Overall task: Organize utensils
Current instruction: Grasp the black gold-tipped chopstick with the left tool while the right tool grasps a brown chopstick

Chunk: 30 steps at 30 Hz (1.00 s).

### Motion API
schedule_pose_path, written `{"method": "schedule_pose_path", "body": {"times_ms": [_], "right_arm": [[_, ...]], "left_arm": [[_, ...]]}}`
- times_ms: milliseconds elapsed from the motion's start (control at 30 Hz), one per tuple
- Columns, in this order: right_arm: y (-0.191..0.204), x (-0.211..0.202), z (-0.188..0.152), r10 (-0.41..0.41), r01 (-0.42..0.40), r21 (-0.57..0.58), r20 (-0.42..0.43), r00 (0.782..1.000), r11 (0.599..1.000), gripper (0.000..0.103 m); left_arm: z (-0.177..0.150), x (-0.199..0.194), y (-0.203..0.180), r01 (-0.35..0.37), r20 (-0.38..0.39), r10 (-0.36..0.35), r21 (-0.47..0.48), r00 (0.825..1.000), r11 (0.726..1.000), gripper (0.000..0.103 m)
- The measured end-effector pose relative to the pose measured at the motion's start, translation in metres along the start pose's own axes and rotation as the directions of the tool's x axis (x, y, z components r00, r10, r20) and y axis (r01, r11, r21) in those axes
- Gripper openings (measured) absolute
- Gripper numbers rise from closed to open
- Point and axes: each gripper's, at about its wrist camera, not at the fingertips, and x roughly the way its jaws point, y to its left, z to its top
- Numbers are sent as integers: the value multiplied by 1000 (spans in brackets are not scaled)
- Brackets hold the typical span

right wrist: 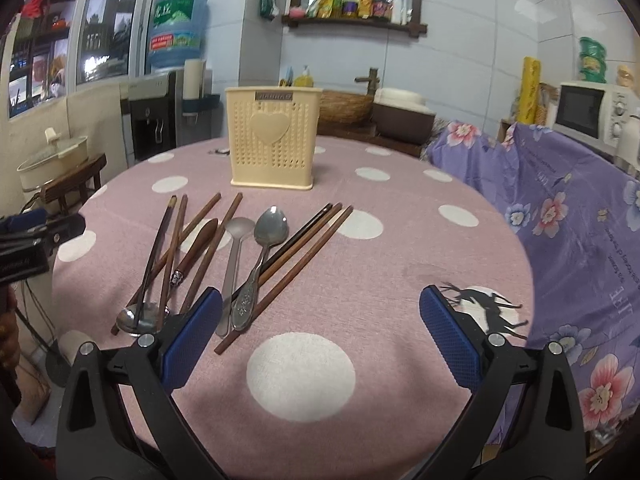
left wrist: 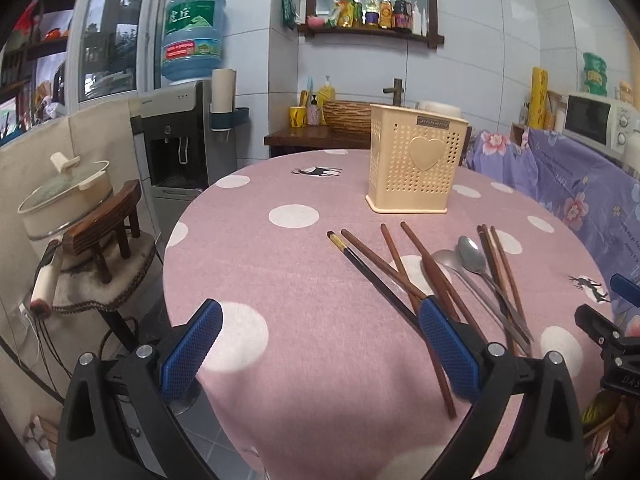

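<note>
The utensils lie loose on the table (right wrist: 400, 272), between its near edge and the holder (right wrist: 273, 140), which stands upright toward the far side. The chopsticks (right wrist: 304, 250) are thin, stiff and light; several cross one another at the left of the heap, so lifting one will likely drag or roll its neighbours. Best taken near mid-length, where a stick balances, and where no other stick lies over it. The three at the right of the pile lie nearly parallel and touching, so a single one will be hard to separate. The steel spoon (right wrist: 264, 256) and the plainer one (right wrist: 234, 264) beside it are smooth metal, likely slippery in padded tongs; the flat handle is the place to grip, not the bowl. A ladle (right wrist: 134, 318) sits at the near left with sticks lying across it, so those should go first.

Both tongs are released and hold nothing: the right gripper (right wrist: 320, 336) hovers over the near edge just right of the pile, and the left gripper (left wrist: 320, 344) hovers over the near left edge, its right finger (left wrist: 448, 348) above the stick ends.

The cloth is bare to the right of the pile and around the holder, giving free room to carry things in. The near stick ends lie close to the table's edge, where a nudge could send them off.
</note>
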Motion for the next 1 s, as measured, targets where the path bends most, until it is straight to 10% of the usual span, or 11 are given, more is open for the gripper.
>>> {"method": "schedule_pose_path", "body": {"times_ms": [533, 1000], "right_arm": [[-17, 88, 39, 67, -42, 112, -225, 972, 993, 77], [-17, 93, 44, 40, -17, 106, -220, 975, 994, 76]], "left_arm": [[46, 110, 9, 122, -393, -180, -167, 902, 978, 34], [58, 137, -6, 70, -441, -127, -144, 888, 987, 16]]}}
